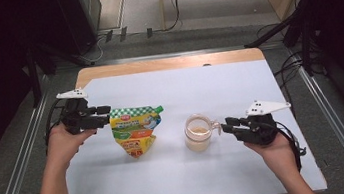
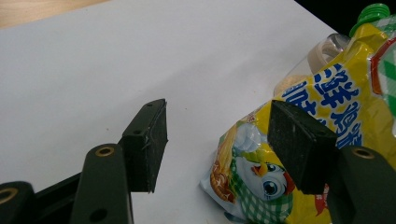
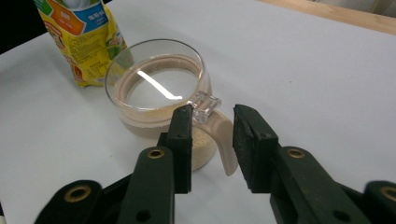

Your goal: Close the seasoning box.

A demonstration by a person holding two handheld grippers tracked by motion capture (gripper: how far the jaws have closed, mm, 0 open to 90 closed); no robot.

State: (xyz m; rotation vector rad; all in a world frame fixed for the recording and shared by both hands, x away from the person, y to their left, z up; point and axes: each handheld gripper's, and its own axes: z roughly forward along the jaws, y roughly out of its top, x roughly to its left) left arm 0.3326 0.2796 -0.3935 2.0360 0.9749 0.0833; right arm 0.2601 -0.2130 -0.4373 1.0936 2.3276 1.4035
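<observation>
a clear glass mug (image 1: 198,133) stands right of the middle of the white table cover (image 1: 195,174), holding a beige powder with a pale band near the top; its beige handle (image 3: 223,140) points right; left of it, apart from it, stands a yellow pouch (image 1: 134,130) with a green checked top, a green cap (image 2: 372,11) and a cartoon bird; the right hand comes in from the near right edge, its right gripper (image 1: 223,125) level and aimed left, jaws parted either side of the handle, pads clear of it, released; the left hand holds the left gripper (image 1: 108,114) level at the pouch's upper left corner, jaws spread, one pad in front of the pouch; whether it presses i cannot tell; one mug, one pouch, two grippers, two hands
</observation>
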